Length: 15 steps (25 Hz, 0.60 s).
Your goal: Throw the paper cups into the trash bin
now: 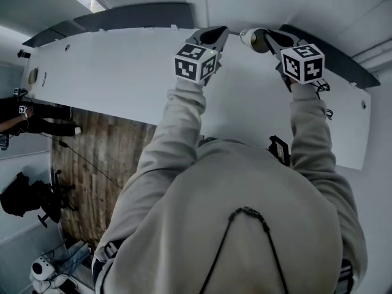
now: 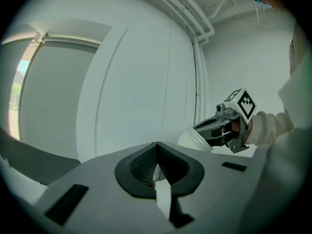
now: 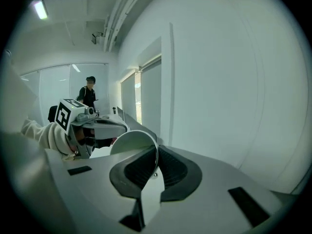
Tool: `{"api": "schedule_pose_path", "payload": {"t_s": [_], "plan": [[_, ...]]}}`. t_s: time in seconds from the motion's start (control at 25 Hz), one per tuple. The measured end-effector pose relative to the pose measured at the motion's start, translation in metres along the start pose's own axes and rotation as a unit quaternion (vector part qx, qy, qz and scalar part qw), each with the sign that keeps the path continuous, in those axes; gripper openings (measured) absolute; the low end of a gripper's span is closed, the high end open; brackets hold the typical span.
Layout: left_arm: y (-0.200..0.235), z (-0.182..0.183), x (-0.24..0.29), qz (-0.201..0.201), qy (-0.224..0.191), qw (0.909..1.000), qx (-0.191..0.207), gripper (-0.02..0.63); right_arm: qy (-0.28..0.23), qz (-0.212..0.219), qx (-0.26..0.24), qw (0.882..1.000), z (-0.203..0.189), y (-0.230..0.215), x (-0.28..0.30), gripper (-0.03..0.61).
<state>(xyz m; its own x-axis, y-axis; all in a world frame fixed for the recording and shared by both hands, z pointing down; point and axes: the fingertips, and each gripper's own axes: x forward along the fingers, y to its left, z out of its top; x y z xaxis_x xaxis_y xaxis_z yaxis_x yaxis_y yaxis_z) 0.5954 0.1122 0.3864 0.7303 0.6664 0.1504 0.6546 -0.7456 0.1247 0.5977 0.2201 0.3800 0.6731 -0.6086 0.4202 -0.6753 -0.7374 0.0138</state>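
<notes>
**A:** Start with the right gripper [image 3: 156,154]. How do its fingers [image 3: 174,170] stand?

**B:** Nearly together, pinching the thin wall of a paper cup [image 3: 130,141] at its rim. One dark ribbed pad seems to sit inside the mouth and the other against the outside. In the right gripper view the white opening bulges out to the left of the pinch.

**A:** And the left gripper [image 2: 157,152]?

**B:** Its fingers [image 2: 139,165] are drawn together, with the pads meeting at the tips. A pale sliver shows low between them, and I cannot tell what it is. I see no cup in that grip.

**A:** So where is the cup?

**B:** It is up in the air, resting on nothing. In the head view it lies on its side at the right gripper's tip and sticks out toward the left gripper. The left gripper hangs just beside it and does not touch it. The left gripper view shows the same from the other side: a white cone at the end of the neighbouring gripper.

**A:** What is further out?

**B:** Each gripper carries a marker cube [image 1: 196,62] behind the fingers. Both are held by hands in the pale grey sleeves [image 1: 174,133] of a hooded top, and the hood [image 1: 257,225] fills the lower part of the head view. Ahead of the grippers is a plain white wall [image 3: 219,82], with pipes [image 2: 195,43] running up it toward the ceiling. A wooden floor [image 1: 101,158] shows at the left of the head view. In the background of the right gripper view stands a person [image 3: 88,95] in dark clothes, well apart from the grippers.
</notes>
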Motion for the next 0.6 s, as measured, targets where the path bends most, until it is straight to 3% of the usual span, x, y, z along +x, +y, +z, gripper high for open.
{"api": "schedule_pose_path", "payload": {"t_s": [0.32, 0.6], "plan": [[-0.018, 0.075, 0.01, 0.003, -0.053, 0.9967, 0.062, 0.003, -0.061, -0.015, -0.041, 0.997, 0.065, -0.018, -0.042, 0.038], [-0.027, 0.078, 0.021, 0.02, -0.059, 0.9964, 0.058, 0.003, -0.086, 0.006, -0.038, 0.996, 0.073, -0.035, -0.047, 0.038]]}}
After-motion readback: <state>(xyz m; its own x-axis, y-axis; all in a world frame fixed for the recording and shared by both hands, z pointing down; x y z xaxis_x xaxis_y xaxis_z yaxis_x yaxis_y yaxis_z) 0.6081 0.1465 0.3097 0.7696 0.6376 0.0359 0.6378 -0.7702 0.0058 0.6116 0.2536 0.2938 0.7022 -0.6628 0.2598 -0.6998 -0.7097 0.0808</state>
